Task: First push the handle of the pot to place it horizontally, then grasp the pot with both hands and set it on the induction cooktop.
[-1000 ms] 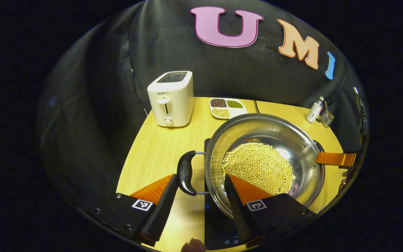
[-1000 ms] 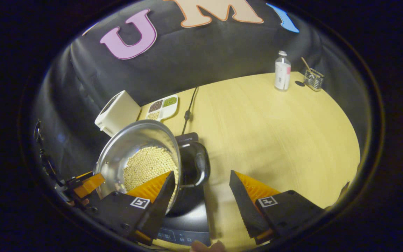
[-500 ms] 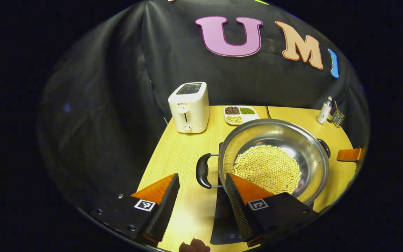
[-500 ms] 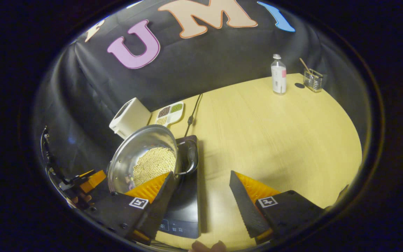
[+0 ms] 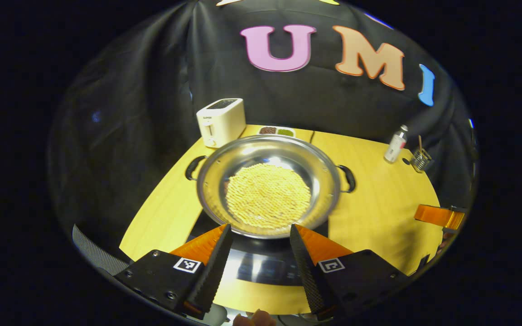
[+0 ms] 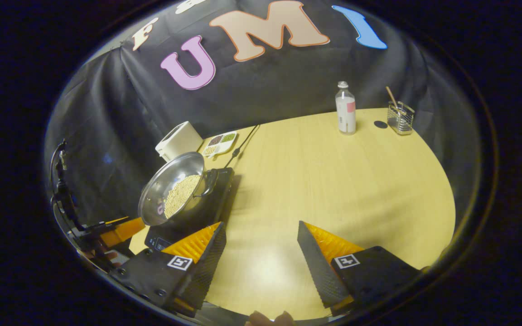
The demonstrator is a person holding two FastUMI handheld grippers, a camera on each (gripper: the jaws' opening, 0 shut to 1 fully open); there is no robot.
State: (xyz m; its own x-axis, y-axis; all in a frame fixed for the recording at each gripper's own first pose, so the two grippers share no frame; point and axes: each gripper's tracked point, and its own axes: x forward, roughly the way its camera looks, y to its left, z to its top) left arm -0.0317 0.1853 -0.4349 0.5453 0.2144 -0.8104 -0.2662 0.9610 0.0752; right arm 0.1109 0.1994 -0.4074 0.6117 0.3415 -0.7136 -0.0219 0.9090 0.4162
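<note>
1. The pot (image 5: 268, 183) sits on the induction cooktop (image 5: 261, 267), which lies on the table (image 5: 379, 203); a layer of pale yellow beans (image 5: 268, 200) covers the pot's bottom.
2. In the left gripper view the pot's 2 dark side handles stand out level, one at the pot's 9 o'clock (image 5: 193, 166) and one at its 3 o'clock (image 5: 348, 177).
3. The left gripper (image 5: 261, 235) has its fingers spread apart and grips nothing; their tips lie just in front of the pot's near rim, at the pot's 6 o'clock, and I cannot tell whether they touch it.
4. The right gripper (image 6: 261, 233) also has its fingers parted and empty, over bare table well apart from the pot.
5. In the right gripper view the pot (image 6: 172, 188) and cooktop (image 6: 197, 203) lie at 10 o'clock from the fingers.
6. In the left gripper view a white toaster (image 5: 221, 121) stands at the pot's 11 o'clock, near the booth wall.
7. A divided dish of beans (image 6: 219, 142) lies just beside the toaster (image 6: 178, 140) in the right gripper view, and a dark cord (image 6: 243, 145) runs past it.
8. A clear bottle (image 6: 345, 108) and a wire holder (image 6: 399, 117) with a stick in it stand at the table's far edge, at 1 o'clock in the right gripper view.
</note>
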